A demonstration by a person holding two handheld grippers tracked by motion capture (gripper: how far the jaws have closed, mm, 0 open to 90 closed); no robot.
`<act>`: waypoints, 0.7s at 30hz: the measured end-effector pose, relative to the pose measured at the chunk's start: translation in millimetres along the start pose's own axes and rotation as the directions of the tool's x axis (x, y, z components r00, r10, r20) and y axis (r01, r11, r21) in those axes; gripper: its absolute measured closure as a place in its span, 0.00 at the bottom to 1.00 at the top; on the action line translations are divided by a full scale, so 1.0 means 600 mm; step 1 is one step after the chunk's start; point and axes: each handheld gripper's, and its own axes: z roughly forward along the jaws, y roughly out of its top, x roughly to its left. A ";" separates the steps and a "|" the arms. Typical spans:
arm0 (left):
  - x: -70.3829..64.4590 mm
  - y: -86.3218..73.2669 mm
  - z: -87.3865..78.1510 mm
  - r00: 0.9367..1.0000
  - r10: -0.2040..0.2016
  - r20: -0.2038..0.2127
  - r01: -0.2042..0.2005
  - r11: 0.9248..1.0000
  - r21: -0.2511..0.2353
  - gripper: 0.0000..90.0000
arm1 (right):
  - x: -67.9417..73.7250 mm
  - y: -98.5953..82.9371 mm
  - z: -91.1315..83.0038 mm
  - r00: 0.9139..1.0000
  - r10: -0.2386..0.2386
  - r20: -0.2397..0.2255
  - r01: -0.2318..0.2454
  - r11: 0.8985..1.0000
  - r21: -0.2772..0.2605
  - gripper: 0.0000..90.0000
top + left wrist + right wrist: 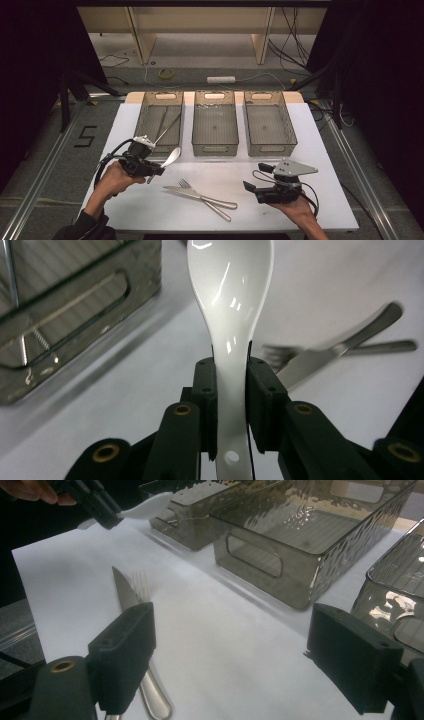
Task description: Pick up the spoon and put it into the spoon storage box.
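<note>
My left gripper point(159, 169) is shut on the handle of a white ceramic spoon point(170, 158), held just above the table in front of the left bin point(159, 121). In the left gripper view the spoon point(231, 295) stands clamped between the jaws, bowl pointing away. A steel knife point(200, 196) and fork point(204, 199) lie crossed on the white table between the grippers. My right gripper point(250, 189) is open and holds nothing, low at the front right. In the right gripper view the knife point(125, 592) and fork point(141, 584) lie beyond the left jaw.
Three smoked clear bins stand in a row at the back: the left bin holds thin metal utensils point(167, 127); the middle bin point(215, 125) and the right bin point(269, 125) look empty. The white table point(310, 165) ends close in front of the hands.
</note>
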 end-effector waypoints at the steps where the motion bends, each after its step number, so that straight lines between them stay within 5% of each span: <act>1: -0.001 0.005 -0.001 1.000 0.000 -0.003 0.000 1.000 -0.013 0.84 | 0.000 0.000 0.000 1.000 0.001 0.000 -0.001 1.000 0.000 0.23; 9: -0.007 0.040 0.003 1.000 -0.020 -0.007 0.019 0.991 -0.129 0.84 | -0.001 0.000 0.000 1.000 0.009 -0.001 -0.009 1.000 -0.002 0.23; 21: -0.013 0.092 0.021 0.999 -0.013 -0.031 0.007 0.982 -0.191 0.84 | -0.001 -0.001 0.002 1.000 0.017 -0.005 -0.017 1.000 0.001 0.23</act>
